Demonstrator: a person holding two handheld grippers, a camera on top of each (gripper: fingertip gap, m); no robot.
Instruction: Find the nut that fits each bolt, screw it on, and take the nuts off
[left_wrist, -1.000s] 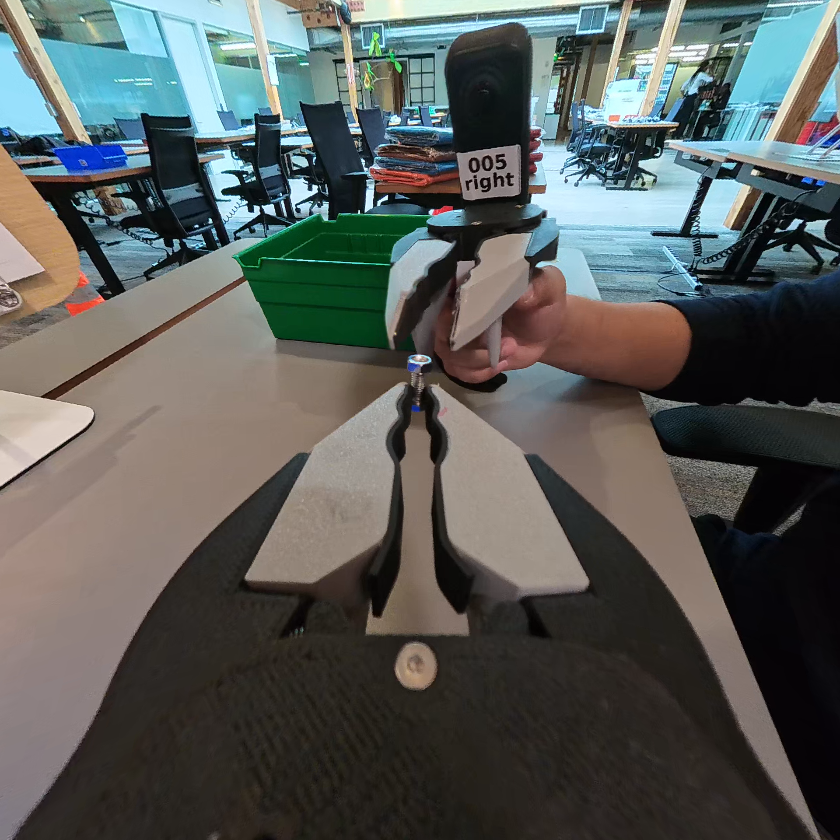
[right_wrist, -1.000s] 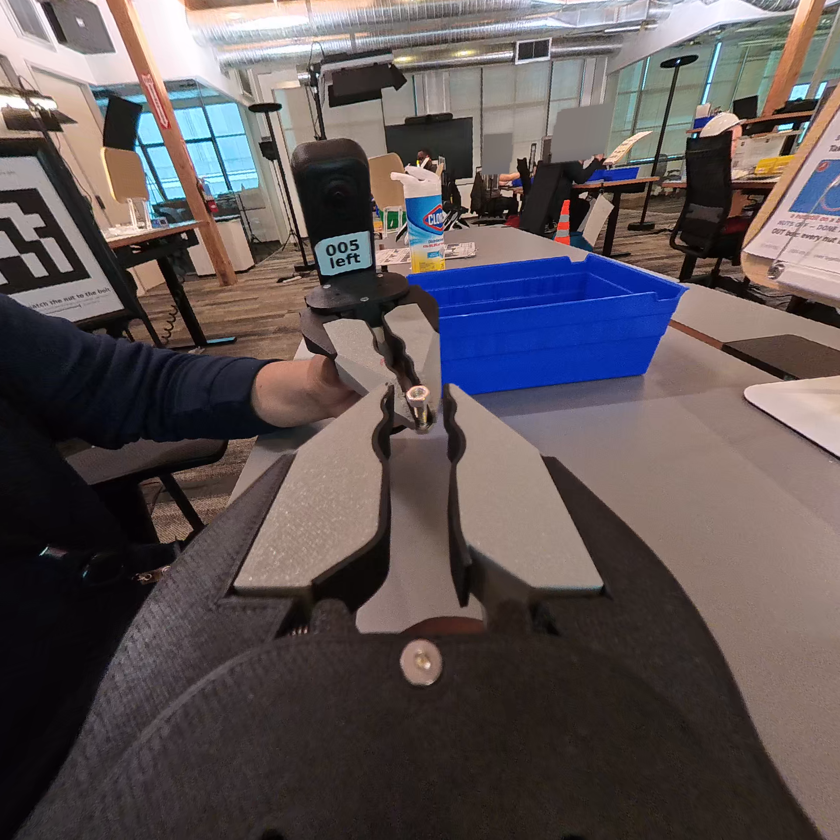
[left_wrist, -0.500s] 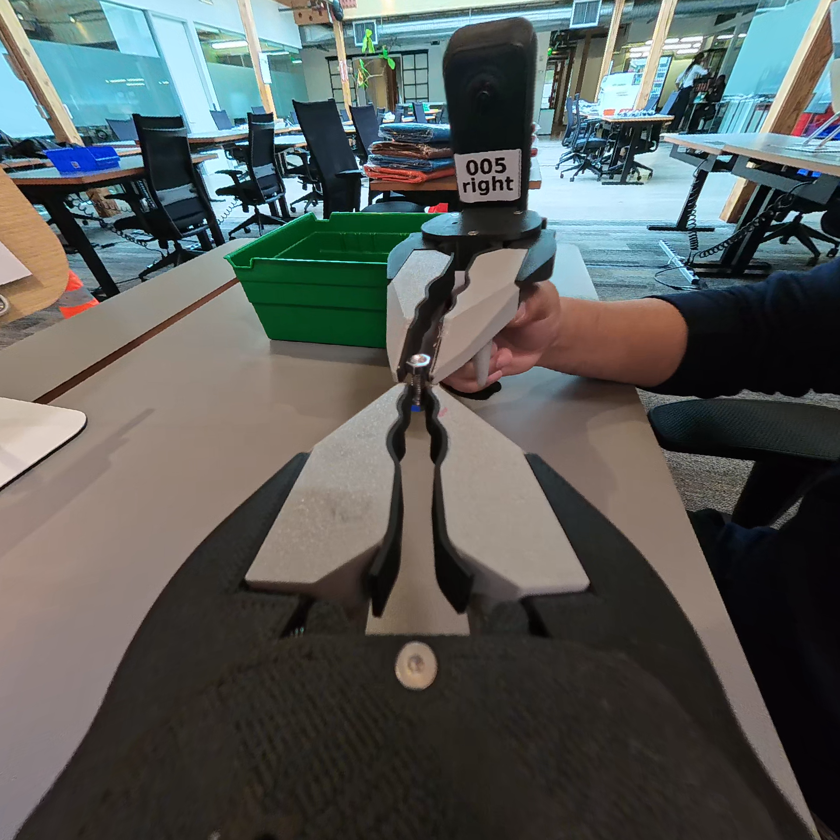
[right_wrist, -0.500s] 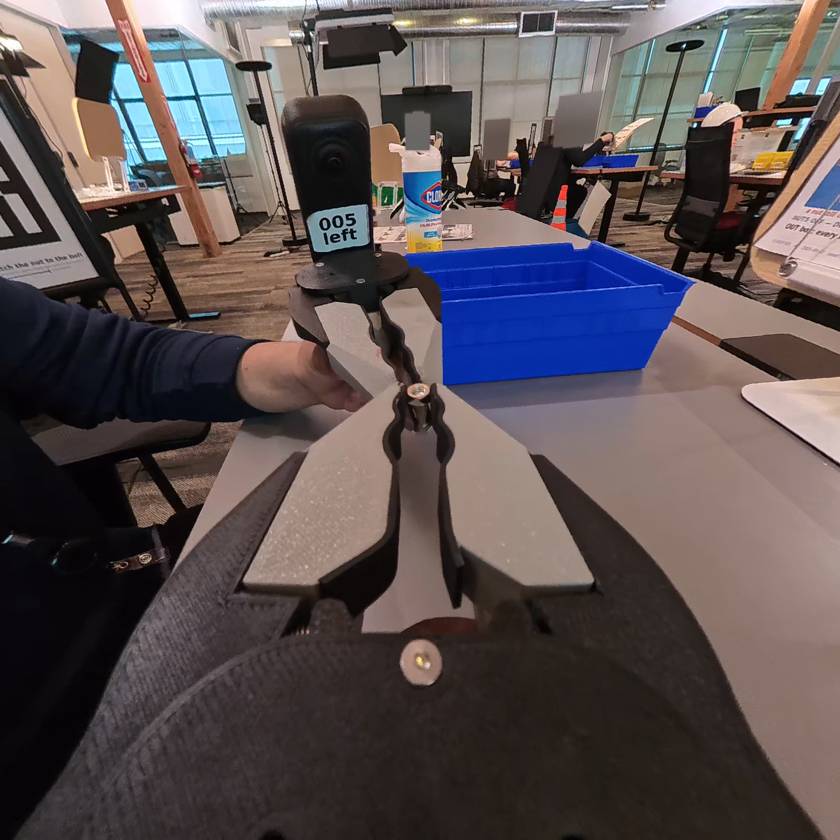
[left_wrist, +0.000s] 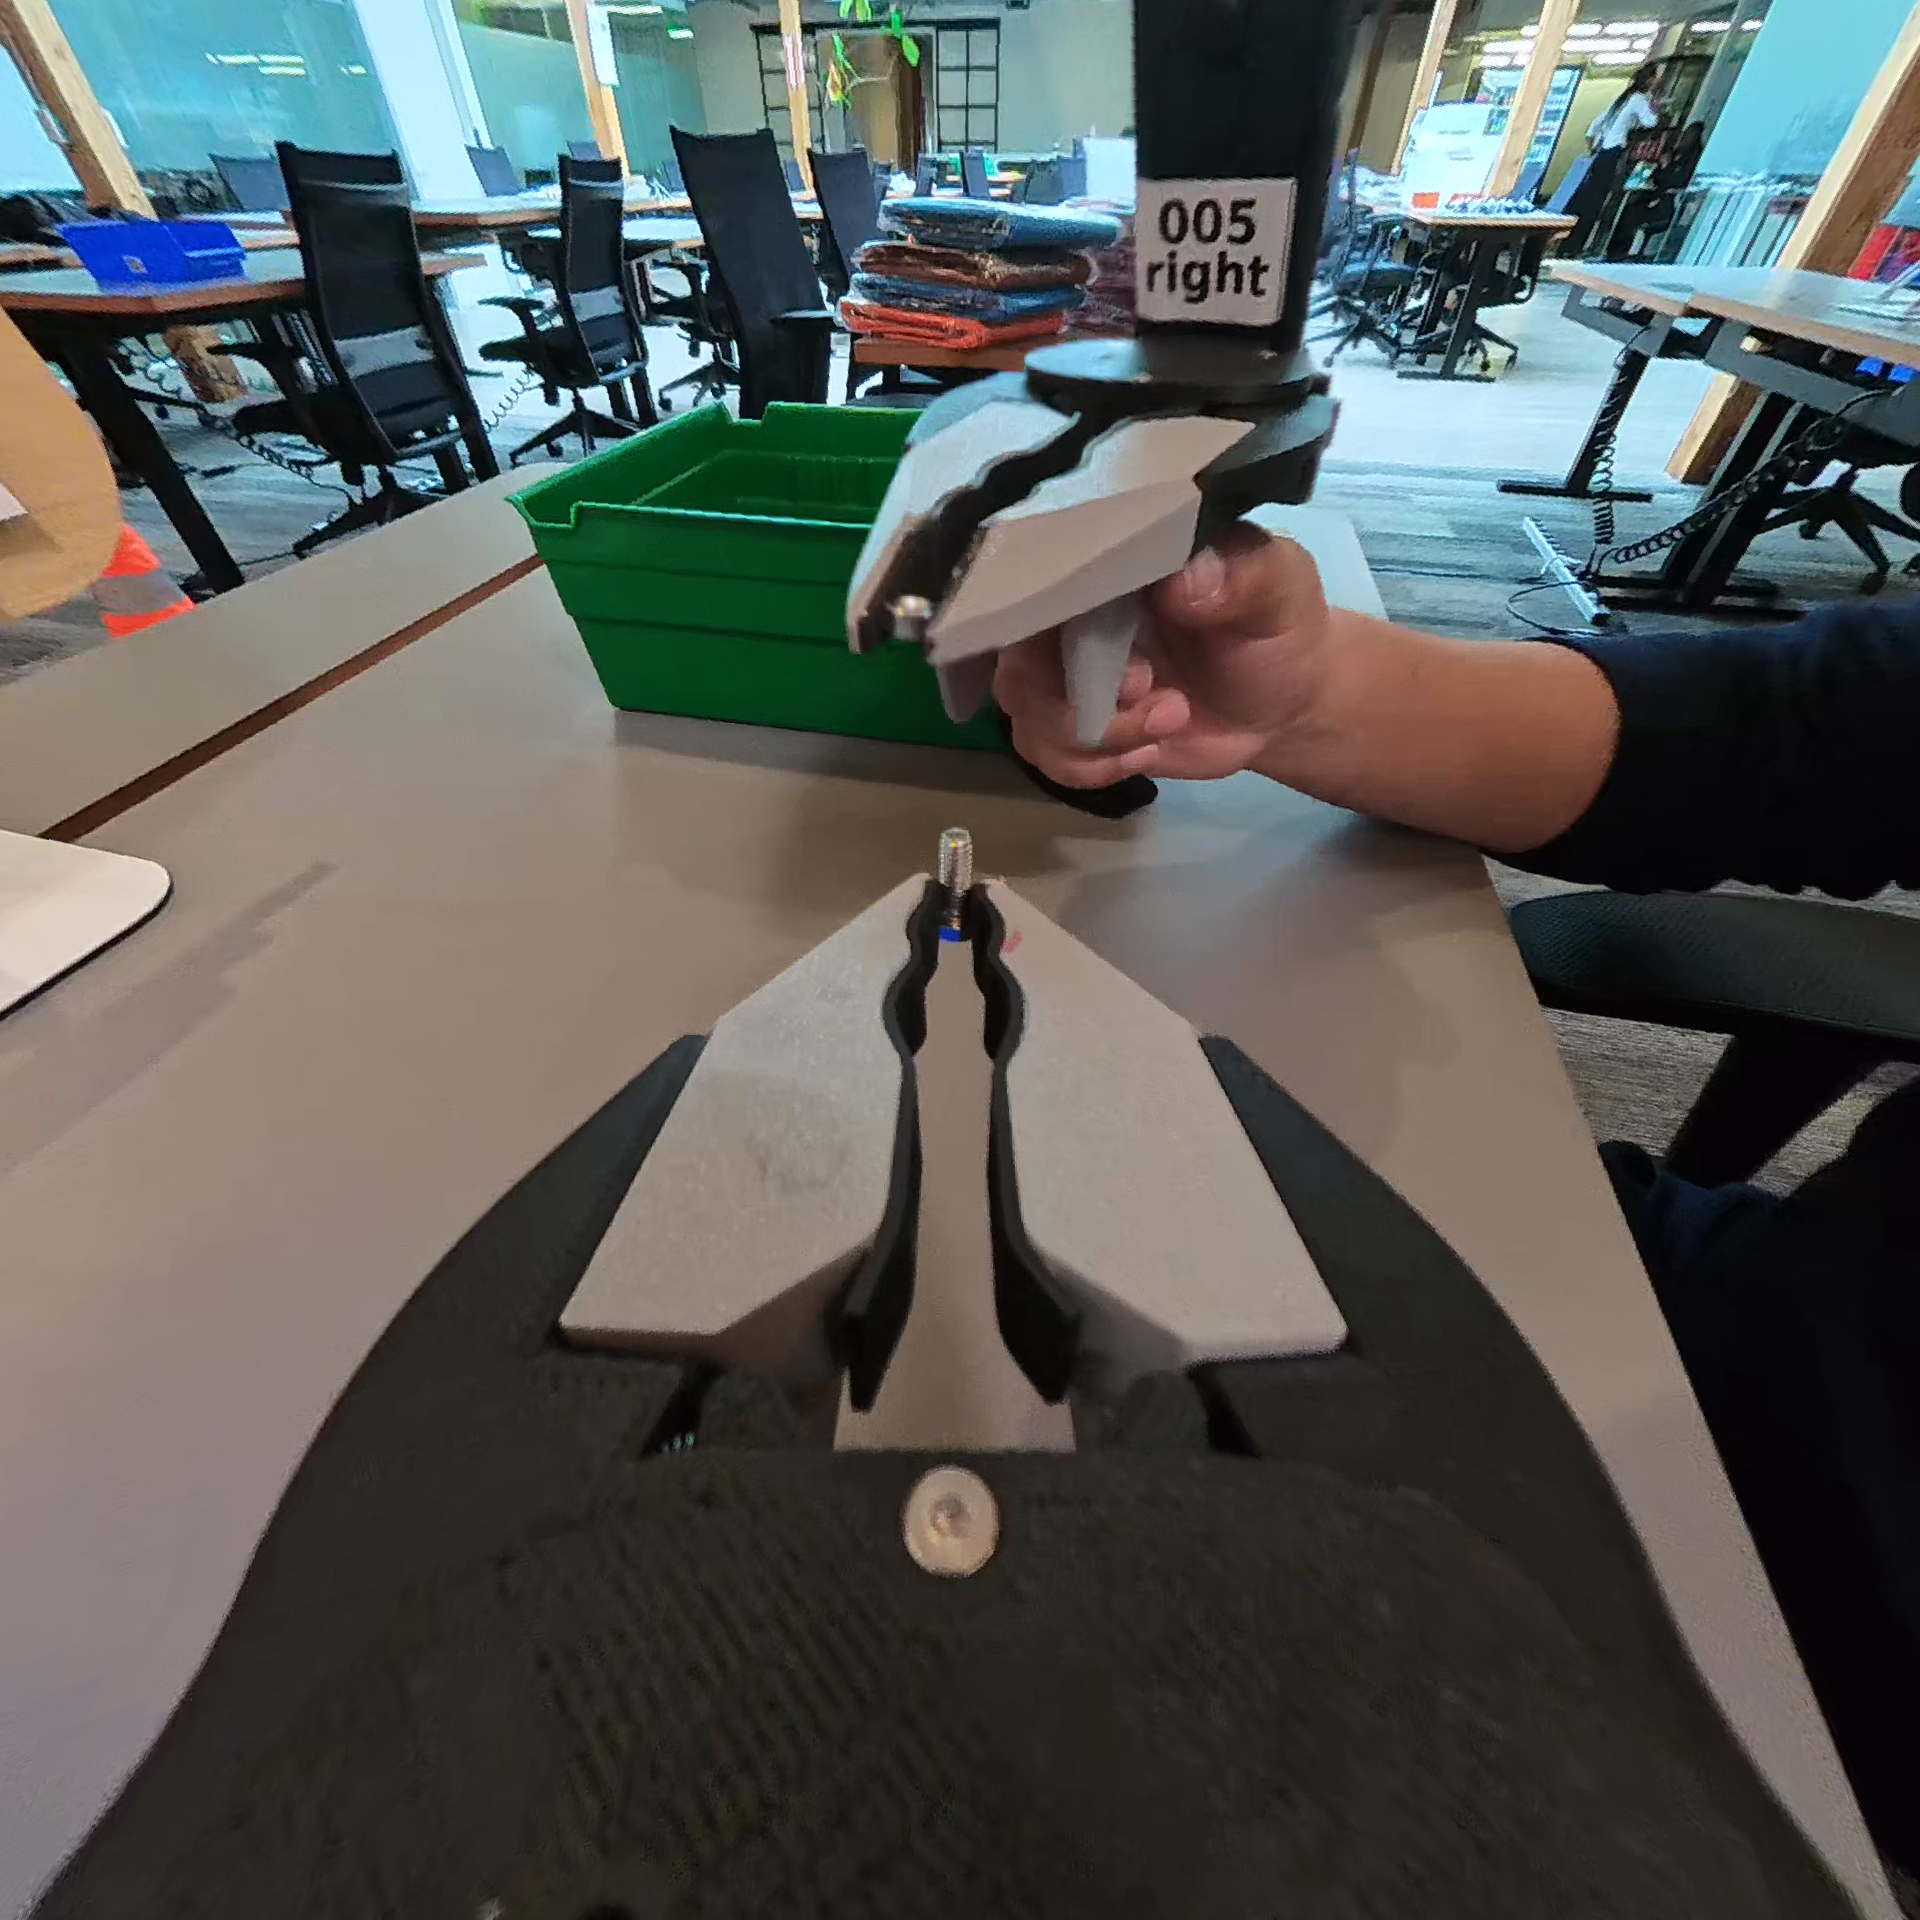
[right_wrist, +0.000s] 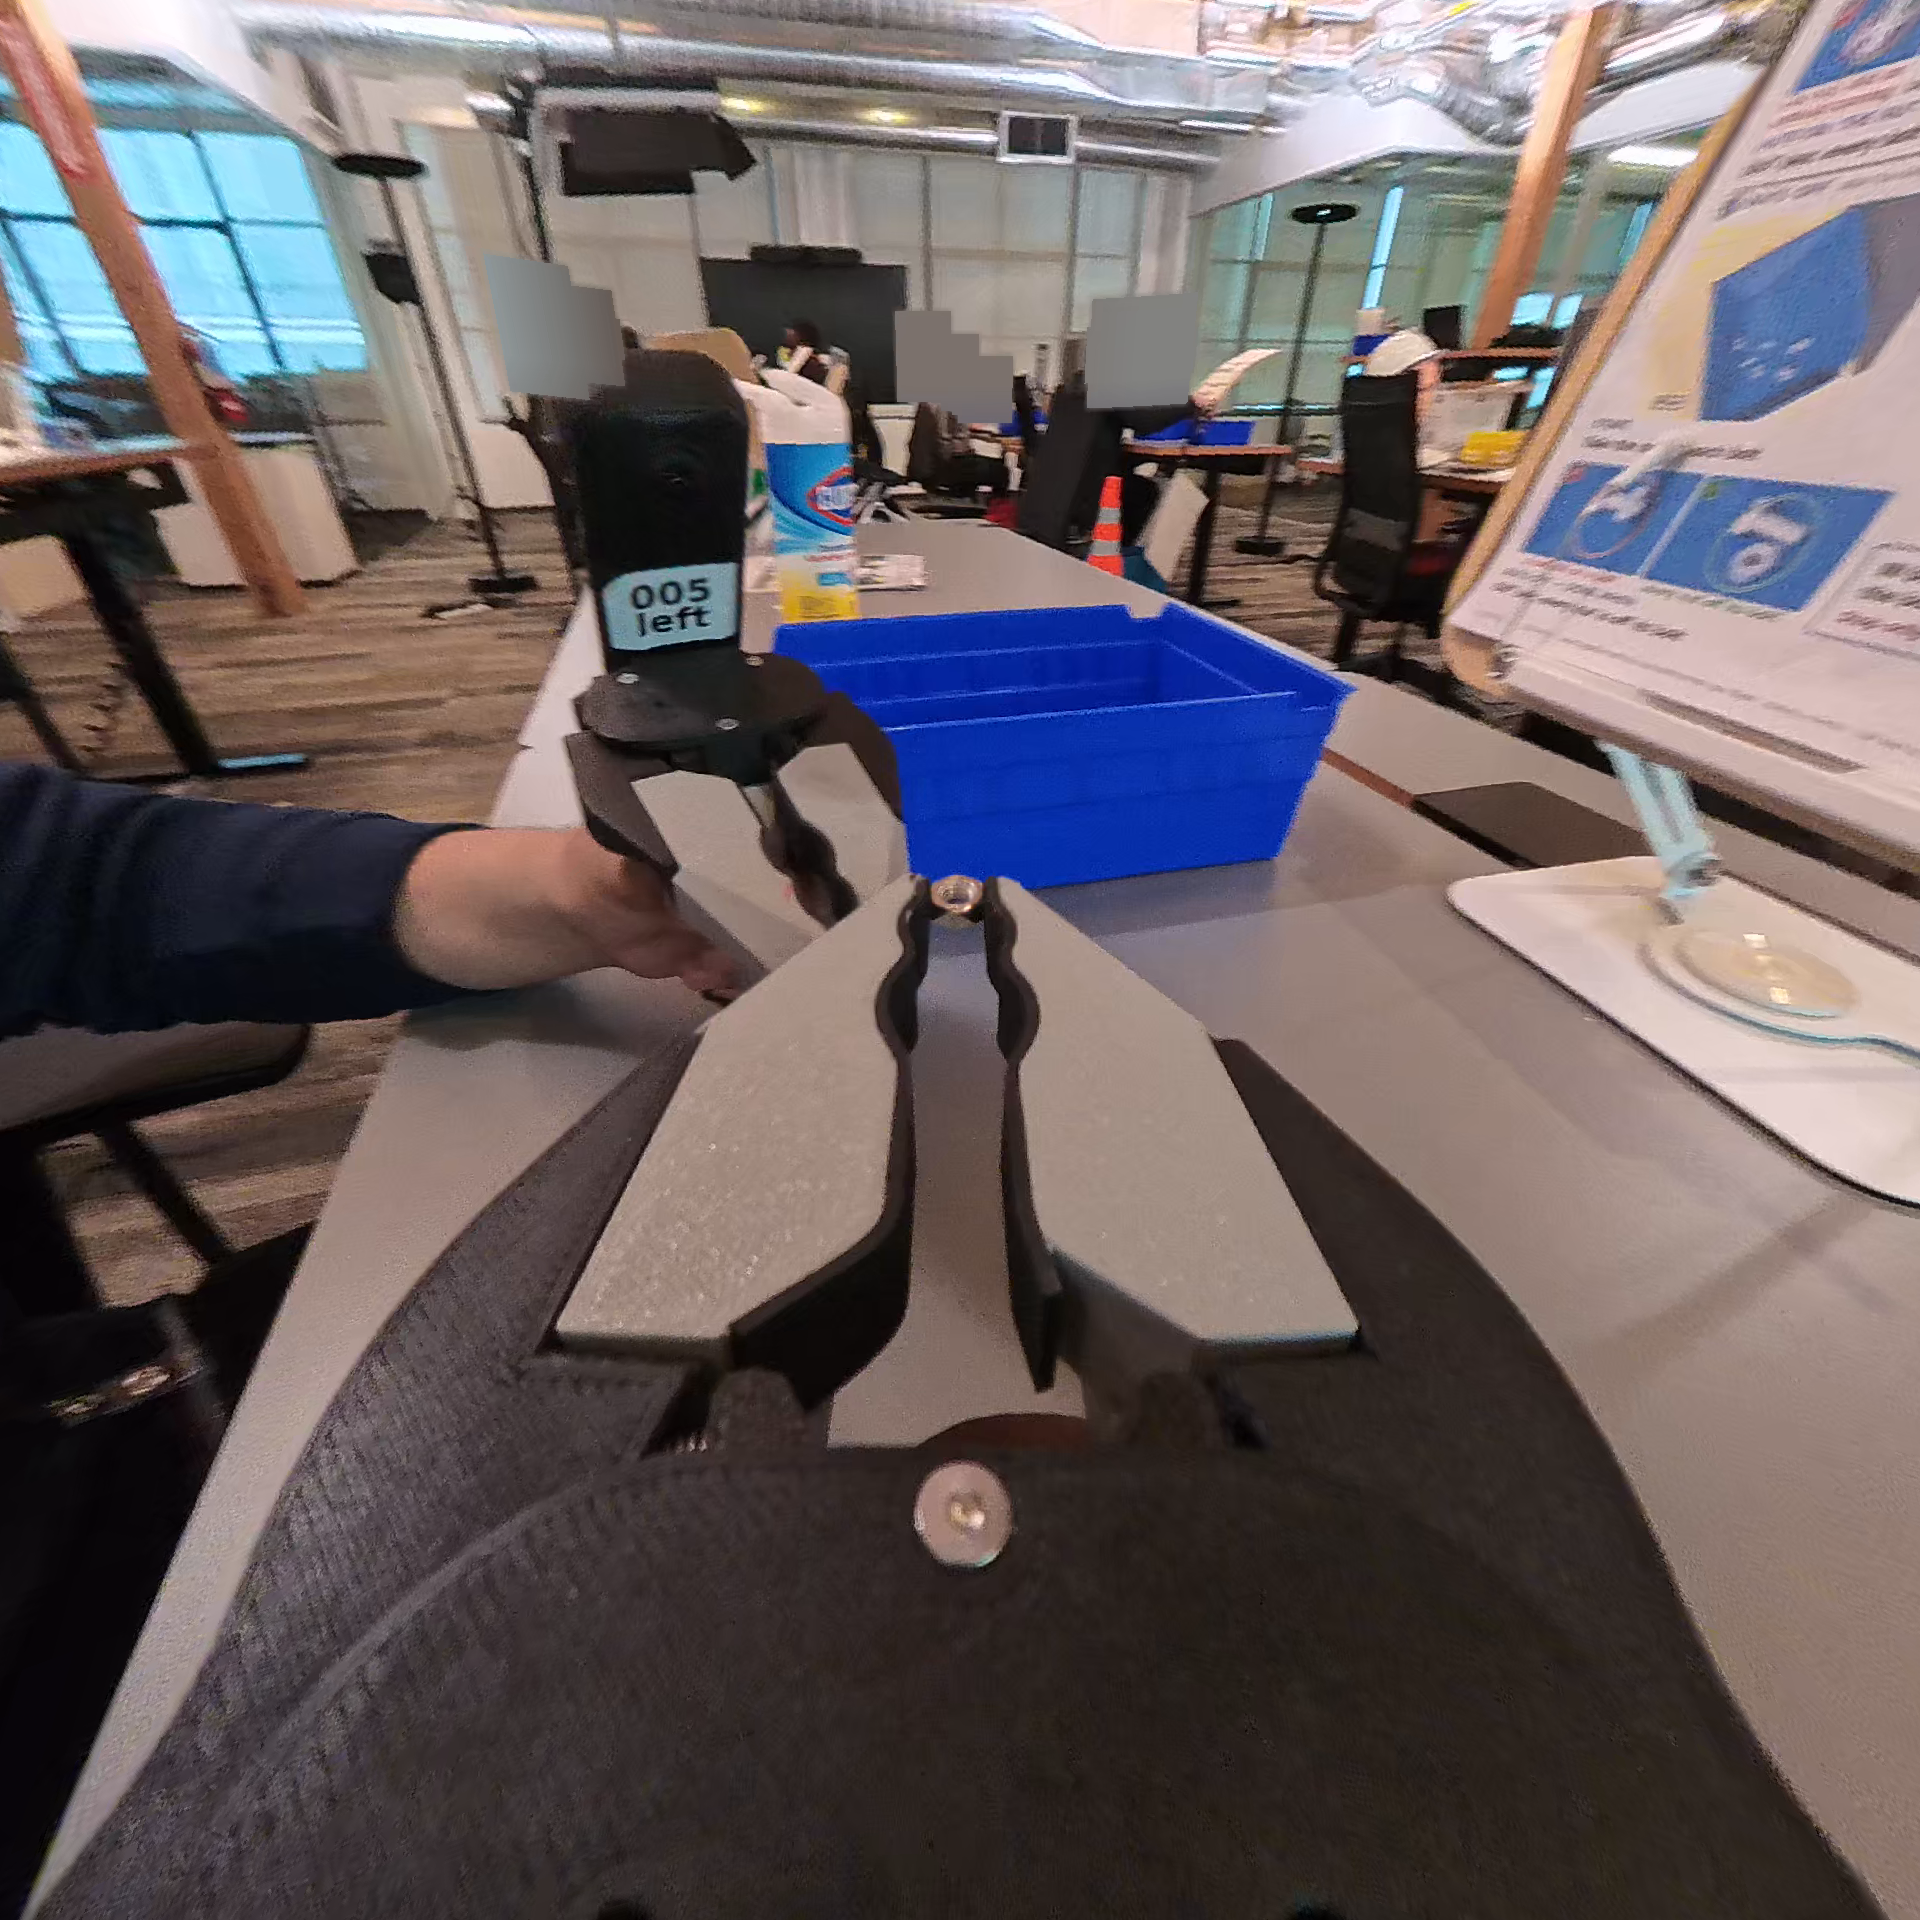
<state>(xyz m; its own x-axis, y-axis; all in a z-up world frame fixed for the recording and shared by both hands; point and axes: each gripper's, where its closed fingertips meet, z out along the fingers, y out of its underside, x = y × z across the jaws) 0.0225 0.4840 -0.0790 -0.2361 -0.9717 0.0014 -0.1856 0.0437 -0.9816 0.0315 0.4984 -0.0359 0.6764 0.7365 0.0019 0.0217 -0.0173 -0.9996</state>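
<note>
Risk: nut (right_wrist: 952, 896) is pinched only at the very tips of the right gripper (left_wrist: 902, 623), so a slight slackening drops it onto the desk (left_wrist: 416, 883). Left gripper (left_wrist: 953, 912) jaws are clenched on the bolt (left_wrist: 954, 868), thread end poking up past the tips. Nut is clear of the bolt, up and apart. Bolt head is hidden, so grip depth is probably shallow too.

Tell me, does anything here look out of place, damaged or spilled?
Nothing stands out. The left gripper holds the bolt upright with its thread bare, and the right gripper holds the nut apart from it. Both look intact, and nothing looks spilled on the table.
</note>
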